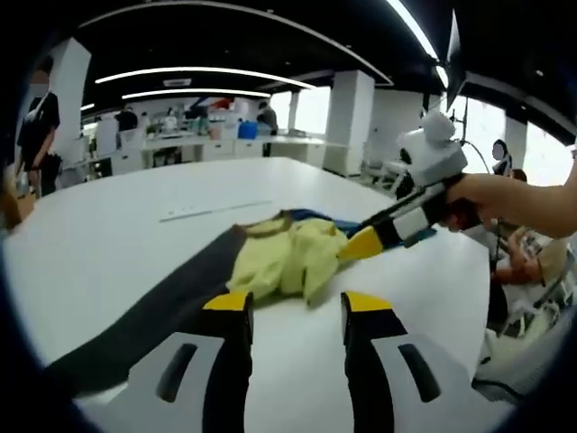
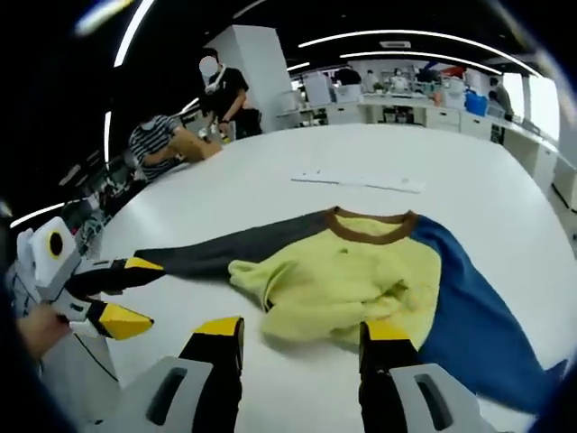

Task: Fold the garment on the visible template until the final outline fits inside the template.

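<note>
Garment (image 2: 361,280): soft, rumpled yellow cloth; grey and blue sleeves.
Left gripper (image 1: 296,311): jaws parted, nothing held.
Right gripper (image 2: 302,338): jaws parted, nothing held.
Table (image 2: 469,180): smooth, white.

The garment (image 2: 361,280) is pale yellow with brown collar, one grey sleeve, one blue.
</note>
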